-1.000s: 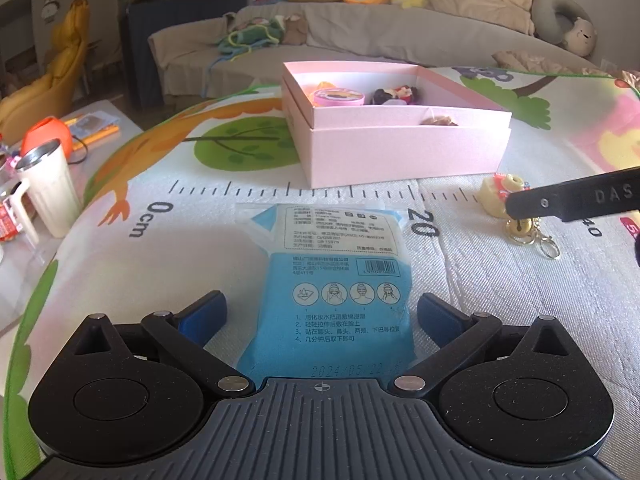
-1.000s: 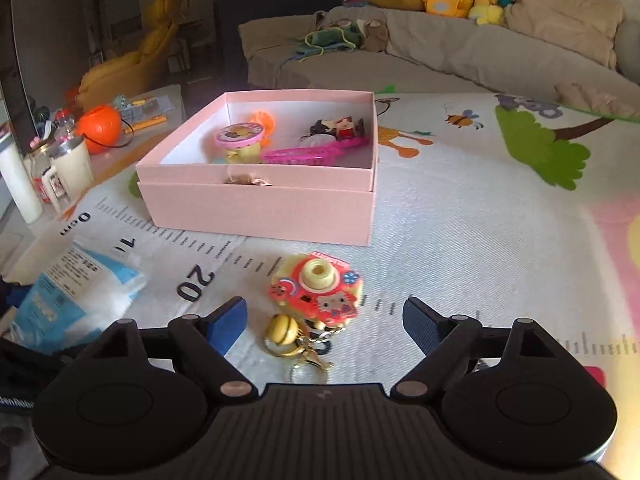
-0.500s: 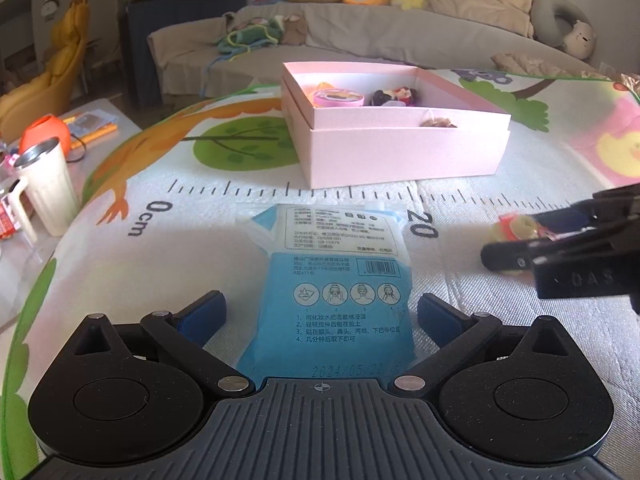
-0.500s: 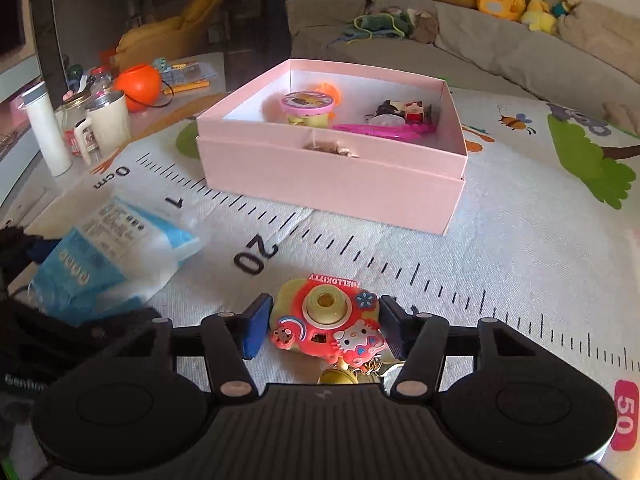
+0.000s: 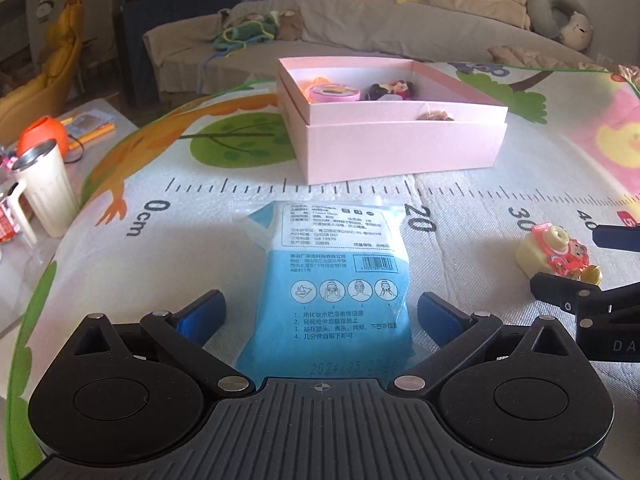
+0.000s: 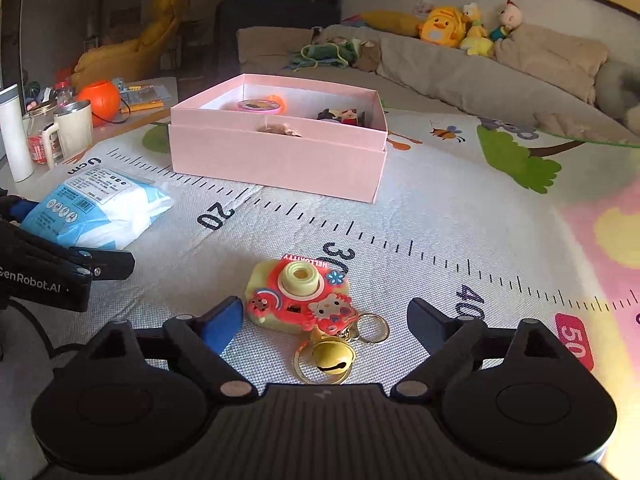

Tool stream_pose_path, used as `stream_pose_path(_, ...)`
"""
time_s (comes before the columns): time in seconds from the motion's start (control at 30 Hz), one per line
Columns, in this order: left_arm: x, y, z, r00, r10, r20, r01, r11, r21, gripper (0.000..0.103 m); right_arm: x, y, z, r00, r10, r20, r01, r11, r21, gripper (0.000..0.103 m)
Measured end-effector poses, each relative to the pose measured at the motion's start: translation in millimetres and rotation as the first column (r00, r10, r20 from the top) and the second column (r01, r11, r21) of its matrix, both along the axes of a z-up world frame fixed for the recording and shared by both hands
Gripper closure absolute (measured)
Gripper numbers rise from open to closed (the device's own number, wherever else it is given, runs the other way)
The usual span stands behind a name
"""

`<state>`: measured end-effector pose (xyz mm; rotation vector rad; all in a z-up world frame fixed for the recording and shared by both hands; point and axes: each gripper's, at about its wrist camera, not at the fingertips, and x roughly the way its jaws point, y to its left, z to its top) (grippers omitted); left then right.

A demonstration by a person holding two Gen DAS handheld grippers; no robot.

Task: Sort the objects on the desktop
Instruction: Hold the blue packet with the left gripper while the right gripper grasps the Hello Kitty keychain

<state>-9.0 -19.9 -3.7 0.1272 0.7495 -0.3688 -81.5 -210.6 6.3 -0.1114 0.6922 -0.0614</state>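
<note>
Both right gripper [image 6: 324, 318] fingers [image 6: 222, 324] flank toy camera [image 6: 300, 298], opening, untouching.

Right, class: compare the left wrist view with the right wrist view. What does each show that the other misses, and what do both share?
Only the left wrist view shows the left gripper head-on, open around the near end of the blue packet, and the packet's printed barcode.

Only the right wrist view shows the right gripper, jaws opening around the toy camera keychain without pressing it, plus its gold bell in full and the white bottle.

Both show the pink box, the play mat, the sofa and the orange pumpkin.
</note>
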Motion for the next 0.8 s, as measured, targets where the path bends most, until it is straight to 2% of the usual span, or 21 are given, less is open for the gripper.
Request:
stream_pose_path(0.1,-3.9,2.4,6.3,1.0,-0.005,-0.004,0.004,1.0,-0.027,0.0,0.2,-2.6,0.5,1.0,-0.023,0.003,0.023,1.0,0.009,0.009)
stream_pose_path(0.17,-8.0,1.5,14.5,1.0,-0.008,0.024,0.01,0.999,-0.047,0.0,-2.0,-3.4,0.9,1.0,-0.025,0.015,0.025,1.0,0.017,0.009)
stream_pose_path(0.3,-6.8,-5.0,27.0,0.997,0.014,0.072,-0.015,1.0,0.005,0.0,-3.6,-3.7,1.6,1.0,-0.012,0.029,0.011,1.0,0.028,0.006)
stream_pose_path(0.47,-3.5,-1.4,26.2,0.999,0.039,0.038,-0.039,0.999,0.007,0.0,-1.3,3.9,0.9,1.0,0.021,0.017,-0.021,1.0,-0.004,0.007)
stream_pose_path(0.67,-9.4,4.8,22.5,0.999,0.034,0.017,-0.034,0.999,0.002,0.0,9.0,12.2,3.8,0.998,0.05,0.031,-0.049,0.999,-0.02,0.023)
stream_pose_path(0.8,-10.9,8.2,20.7,0.999,0.04,0.003,-0.04,0.999,-0.007,0.0,19.3,8.0,2.1,0.999,0.037,-0.019,-0.036,0.998,0.051,0.026)
